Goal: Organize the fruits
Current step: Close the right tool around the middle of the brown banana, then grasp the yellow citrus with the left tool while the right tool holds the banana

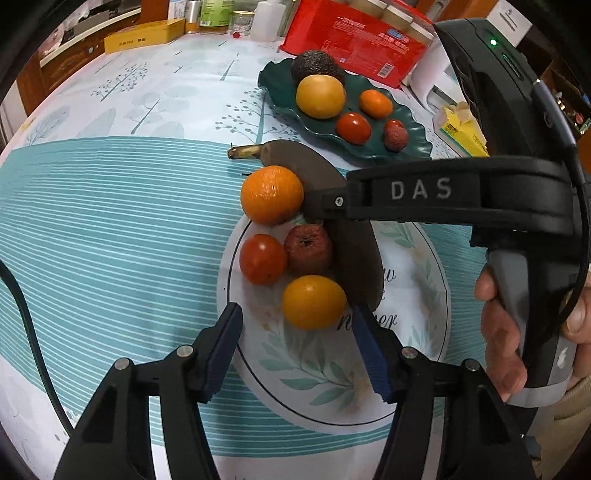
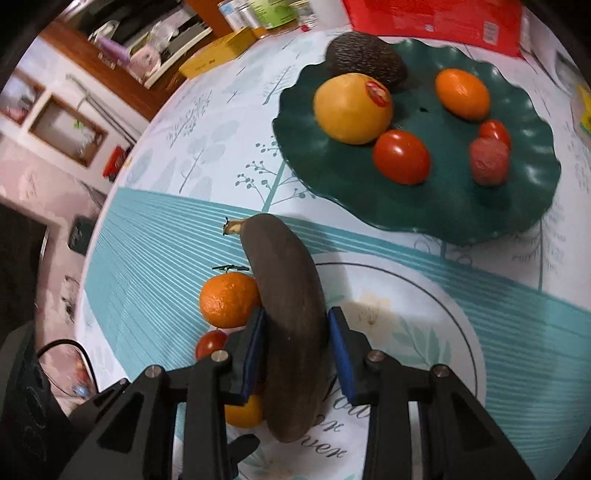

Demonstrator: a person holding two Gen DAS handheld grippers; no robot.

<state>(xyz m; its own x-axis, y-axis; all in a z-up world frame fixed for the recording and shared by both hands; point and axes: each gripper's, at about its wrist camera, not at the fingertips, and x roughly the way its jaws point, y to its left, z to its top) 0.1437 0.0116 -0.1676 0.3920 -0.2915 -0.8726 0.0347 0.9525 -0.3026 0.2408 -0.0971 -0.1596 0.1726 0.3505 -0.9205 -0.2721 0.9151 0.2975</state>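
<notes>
A brown overripe banana point(image 2: 291, 321) lies on the white plate point(image 2: 436, 332), its stem end off the rim. My right gripper point(image 2: 297, 350) is shut on the banana; the left wrist view shows it reaching in from the right point(image 1: 325, 201). Beside the banana on the plate point(image 1: 417, 332) lie a mandarin point(image 1: 271, 194), a tomato point(image 1: 263, 258), a wrinkled red fruit point(image 1: 308, 249) and a yellow-orange fruit point(image 1: 314, 302). My left gripper point(image 1: 295, 347) is open just before the yellow-orange fruit. A green plate point(image 2: 424, 199) behind holds an avocado point(image 2: 365, 61), an orange, tomatoes and other fruit.
A red package point(image 1: 362, 40), a yellow box point(image 1: 144, 35), jars and bottles point(image 1: 214, 16) line the table's far edge. A yellow tissue pack point(image 1: 461, 129) and a white appliance point(image 1: 432, 81) stand at the right. A black cable point(image 1: 26, 314) runs at the left.
</notes>
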